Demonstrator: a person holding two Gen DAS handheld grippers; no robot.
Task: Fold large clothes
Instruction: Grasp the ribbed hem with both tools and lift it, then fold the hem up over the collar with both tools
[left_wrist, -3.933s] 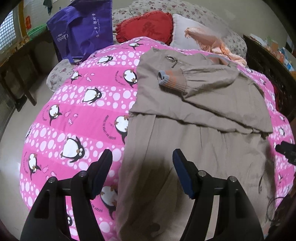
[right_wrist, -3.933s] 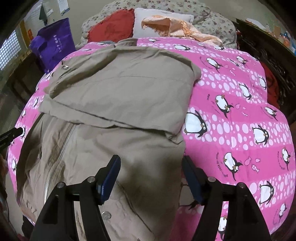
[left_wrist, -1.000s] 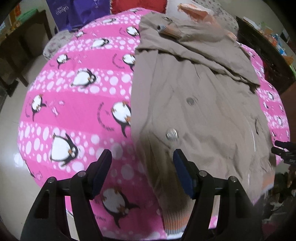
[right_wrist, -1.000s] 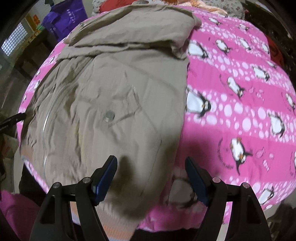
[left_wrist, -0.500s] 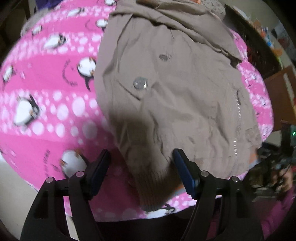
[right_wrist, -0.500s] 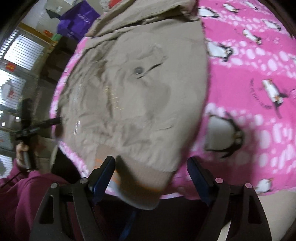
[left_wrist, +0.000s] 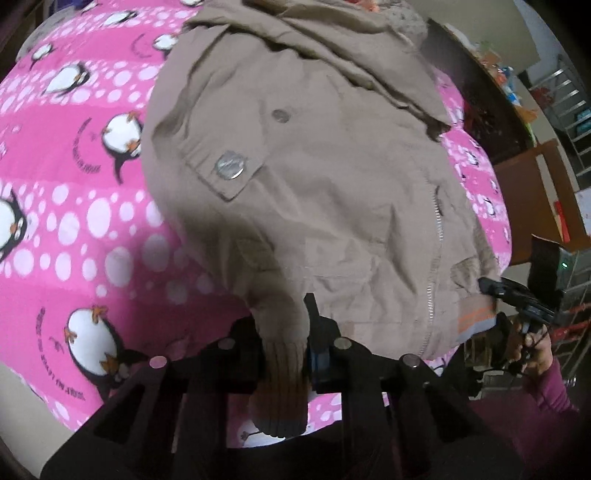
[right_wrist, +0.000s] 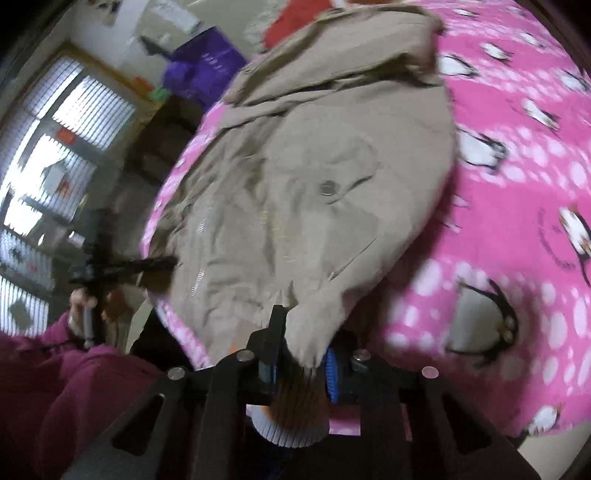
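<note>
Lying on the pink penguin-print bed cover (left_wrist: 74, 206), one tan jacket (left_wrist: 332, 177) runs lengthwise from its ribbed hem at the bottom of the frame toward the top. The left gripper (left_wrist: 284, 350) is clamped on one hem corner, the right gripper (right_wrist: 301, 363) on the other. Two snaps show; only the right wrist view shows a purple bag (right_wrist: 207, 66) at upper left.
</note>
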